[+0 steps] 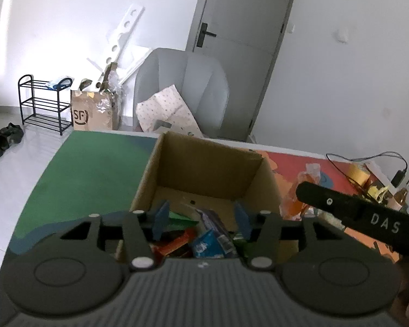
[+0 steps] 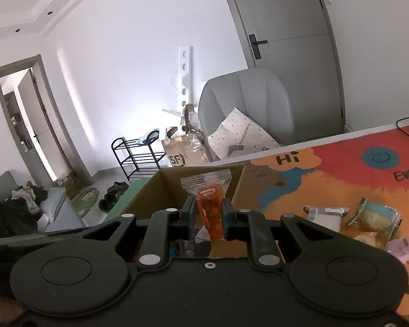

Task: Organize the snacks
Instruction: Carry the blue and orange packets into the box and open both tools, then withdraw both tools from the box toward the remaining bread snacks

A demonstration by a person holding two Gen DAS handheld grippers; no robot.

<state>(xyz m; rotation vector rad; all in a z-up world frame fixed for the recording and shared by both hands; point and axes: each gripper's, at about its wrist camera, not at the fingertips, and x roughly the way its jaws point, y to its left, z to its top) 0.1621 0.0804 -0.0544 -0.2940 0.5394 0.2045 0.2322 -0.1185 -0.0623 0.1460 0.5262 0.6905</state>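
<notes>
An open cardboard box (image 1: 210, 163) stands on the colourful table mat, with several snack packets (image 1: 207, 242) inside. My left gripper (image 1: 201, 220) is open and empty, just above the box's near side. My right gripper (image 2: 207, 212) is shut on an orange snack packet (image 2: 208, 207) with a clear crimped top and holds it upright over the box (image 2: 171, 188). The same packet (image 1: 302, 190) and the right gripper's body (image 1: 354, 212) show at the right of the left wrist view. Loose snack packets (image 2: 376, 218) lie on the mat to the right.
A grey armchair (image 1: 182, 87) with a dotted cushion stands behind the table. A black shoe rack (image 1: 43, 103) and an SF carton (image 1: 95, 111) stand on the floor at left. Cables, a charger and bottles (image 1: 390, 179) sit at the table's far right.
</notes>
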